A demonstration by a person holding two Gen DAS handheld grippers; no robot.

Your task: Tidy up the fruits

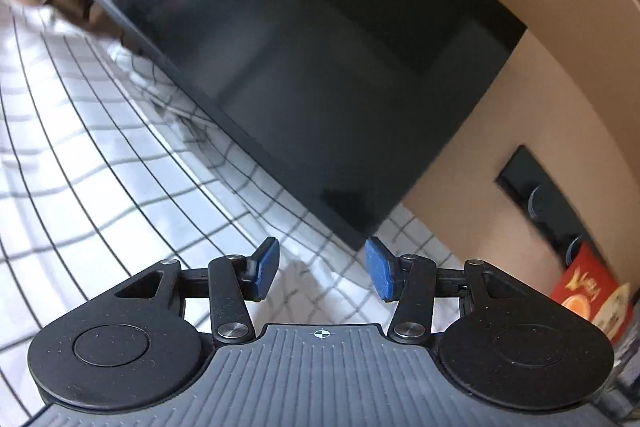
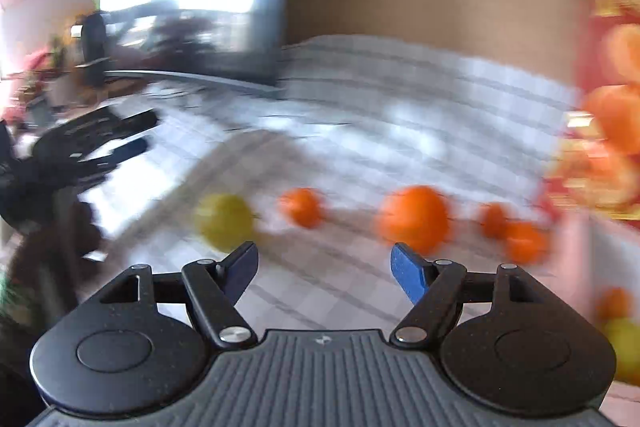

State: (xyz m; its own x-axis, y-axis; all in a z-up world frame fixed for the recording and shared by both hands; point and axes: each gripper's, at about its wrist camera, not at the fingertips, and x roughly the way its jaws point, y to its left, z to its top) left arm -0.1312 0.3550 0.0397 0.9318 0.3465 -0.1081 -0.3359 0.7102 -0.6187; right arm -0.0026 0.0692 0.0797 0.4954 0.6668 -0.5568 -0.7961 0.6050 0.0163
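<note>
The right wrist view is blurred by motion. On the checked cloth lie a yellow-green fruit (image 2: 225, 219), a small orange (image 2: 303, 207), a bigger orange (image 2: 414, 219) and two small oranges (image 2: 516, 233) side by side. My right gripper (image 2: 324, 267) is open and empty, above and short of them. More fruit (image 2: 622, 331) shows at the right edge. My left gripper (image 1: 322, 267) is open and empty over the cloth, facing a black screen; it also shows in the right wrist view (image 2: 100, 151) at the left.
A large black monitor (image 1: 304, 59) stands on the checked tablecloth (image 1: 100, 155) against a beige wall. A red box printed with oranges (image 2: 608, 87) stands at the right; it also shows in the left wrist view (image 1: 592, 295). Cables lie under the monitor.
</note>
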